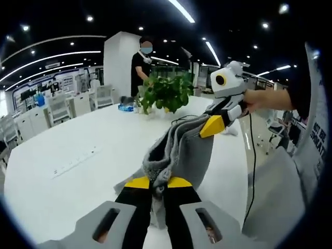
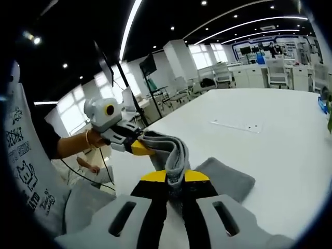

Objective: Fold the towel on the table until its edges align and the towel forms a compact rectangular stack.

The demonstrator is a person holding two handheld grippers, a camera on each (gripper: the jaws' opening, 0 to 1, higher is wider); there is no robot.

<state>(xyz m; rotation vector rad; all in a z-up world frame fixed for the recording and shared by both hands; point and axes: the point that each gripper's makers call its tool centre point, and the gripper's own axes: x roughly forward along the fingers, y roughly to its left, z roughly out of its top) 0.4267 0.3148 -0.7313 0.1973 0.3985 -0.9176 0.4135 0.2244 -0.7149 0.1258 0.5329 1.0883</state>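
Both grippers are clamped on the grey towel (image 1: 179,150): the left gripper (image 1: 158,182) pinches one edge, the right gripper (image 2: 175,177) another. The towel hangs bunched between them, its tail trailing onto the white counter (image 1: 78,155) (no tidy fold yet). Aligning and stacking remain.

Grey knitted cloth towel (image 1: 179,150), smooth white table (image 1: 78,155).

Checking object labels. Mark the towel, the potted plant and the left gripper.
towel (image 1: 179,150): left gripper view, the bunched grey middle fold.
potted plant (image 1: 167,92): left gripper view, its green leaves.
left gripper (image 1: 158,182): left gripper view, between its yellow tips, jaws clamping the towel.
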